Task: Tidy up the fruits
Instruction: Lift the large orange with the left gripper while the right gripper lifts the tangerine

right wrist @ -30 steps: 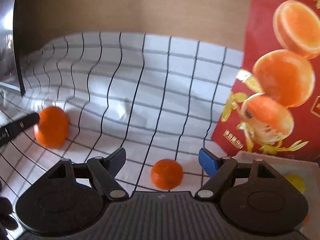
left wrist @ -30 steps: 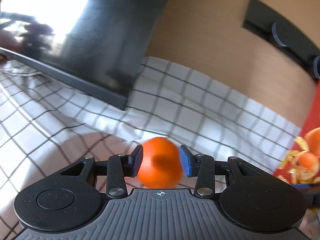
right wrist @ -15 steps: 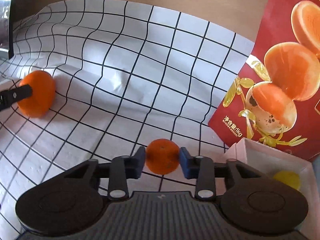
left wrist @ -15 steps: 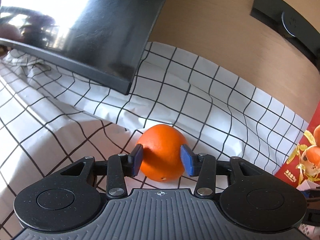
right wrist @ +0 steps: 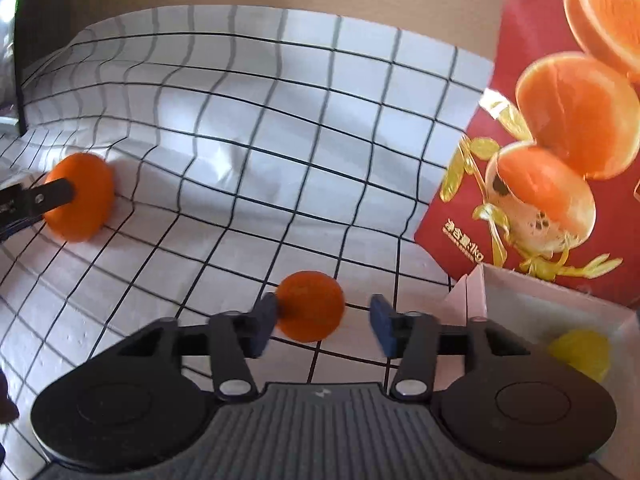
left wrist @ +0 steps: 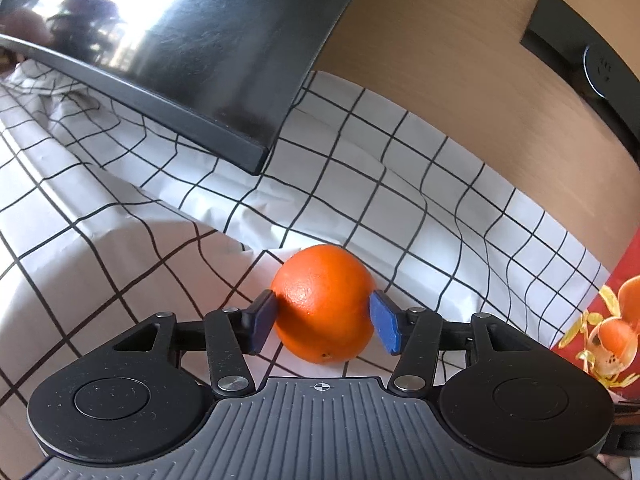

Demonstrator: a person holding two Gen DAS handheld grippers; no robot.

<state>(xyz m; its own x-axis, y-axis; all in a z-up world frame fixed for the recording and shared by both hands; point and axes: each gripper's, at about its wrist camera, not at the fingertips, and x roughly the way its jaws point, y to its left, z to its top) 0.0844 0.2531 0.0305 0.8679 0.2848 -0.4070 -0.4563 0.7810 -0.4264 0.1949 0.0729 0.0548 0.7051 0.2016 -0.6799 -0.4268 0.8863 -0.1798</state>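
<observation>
Left wrist: orange between fingers

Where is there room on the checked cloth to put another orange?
Bare black-and-white checked cloth lies between the large round orange in the left gripper and the red printed fruit box. It is crowded nearer, around the small orange and the white cardboard tray.

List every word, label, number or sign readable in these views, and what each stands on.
Red cardboard fruit box: a line of small white print at its lower left corner, ending in what looks like "1kg"; the rest is too blurred to read.
Round dark wall fitting: faint embossed marks, unreadable.
Nothing else legible.
</observation>
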